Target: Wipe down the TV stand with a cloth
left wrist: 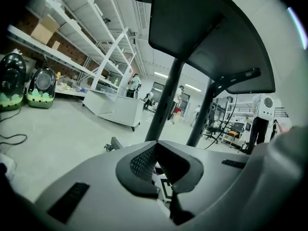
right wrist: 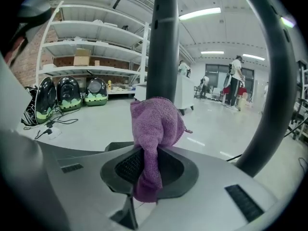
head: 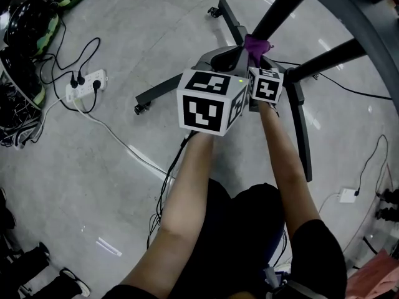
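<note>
A person with 2 hand-held grippers stands over the wheeled base of a dark TV stand (head: 167,88) on a pale workshop floor (head: 124,185). The right claw (right wrist: 147,163) is clamped on a purple cloth (right wrist: 155,123), which bunches above the jaws and trails a tail below them. The head view shows the cloth (head: 256,44) held just beside the stand's upright post (head: 277,8), though contact cannot be confirmed. The right gripper view puts that post (right wrist: 163,42) directly behind the cloth. The left claw (left wrist: 156,152) is closed with nothing between its jaws and points toward the stand's 2 uprights.

The cloth looks like soft, light terry: it should fold and drag over the metal without resistance, but it could creep out of a loose pinch. The grip near its middle leaves a padded wad in front of the jaws, the sensible face to press against the post. The stand looks rigid and smooth, and its wheels may let it roll under a firm push. A power strip (head: 84,86) with plugged cables lies well apart on the floor.
</note>
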A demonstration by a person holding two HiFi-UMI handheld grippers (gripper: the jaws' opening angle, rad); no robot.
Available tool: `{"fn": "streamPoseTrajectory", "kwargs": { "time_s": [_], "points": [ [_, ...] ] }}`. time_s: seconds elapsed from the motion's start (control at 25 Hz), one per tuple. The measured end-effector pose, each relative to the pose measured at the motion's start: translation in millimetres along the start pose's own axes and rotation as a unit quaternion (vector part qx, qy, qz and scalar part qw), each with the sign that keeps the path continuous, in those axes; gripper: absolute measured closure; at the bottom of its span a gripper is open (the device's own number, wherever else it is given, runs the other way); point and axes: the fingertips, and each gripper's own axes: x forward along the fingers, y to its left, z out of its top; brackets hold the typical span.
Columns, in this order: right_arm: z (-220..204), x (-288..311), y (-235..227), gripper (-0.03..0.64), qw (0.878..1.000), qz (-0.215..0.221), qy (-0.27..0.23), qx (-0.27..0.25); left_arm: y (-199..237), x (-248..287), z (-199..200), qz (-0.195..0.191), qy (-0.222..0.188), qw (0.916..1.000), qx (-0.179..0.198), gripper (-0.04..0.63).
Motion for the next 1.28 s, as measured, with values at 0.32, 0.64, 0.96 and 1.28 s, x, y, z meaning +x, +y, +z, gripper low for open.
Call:
{"fn": "streamPoseTrajectory", "kwargs": {
  "time_s": [0.32, 0.64, 0.96, 1.28],
  "points": [
    [-4.8, -3.9, 2.5, 0.534, 1.0, 0.008, -0.002, -0.016, -2.8, 7.2, -4.1, 0.004, 0.003, 1.0, -0.004, 0.589],
    [10.8, -71.1, -18.7, 0.534, 0.998, 0.015, -0.057, 0.0, -18.9, 19.9, -12.4, -0.003, 0.004, 0.9998, -0.019, 0.589],
    [53.1, -158.0, -64.5, 0.534, 0.991, -0.026, -0.131, 0.01, -55.5, 42.5, -21.0, -0.033, 0.008, 0.9994, 0.002, 0.589],
    [121.8, -228.9, -93.8, 0.534, 0.971, -0.087, -0.221, -0.035, -95.1, 55.3, -28.3, -0.072, 0.007, 0.9972, 0.019, 0.589]
  ]
}}
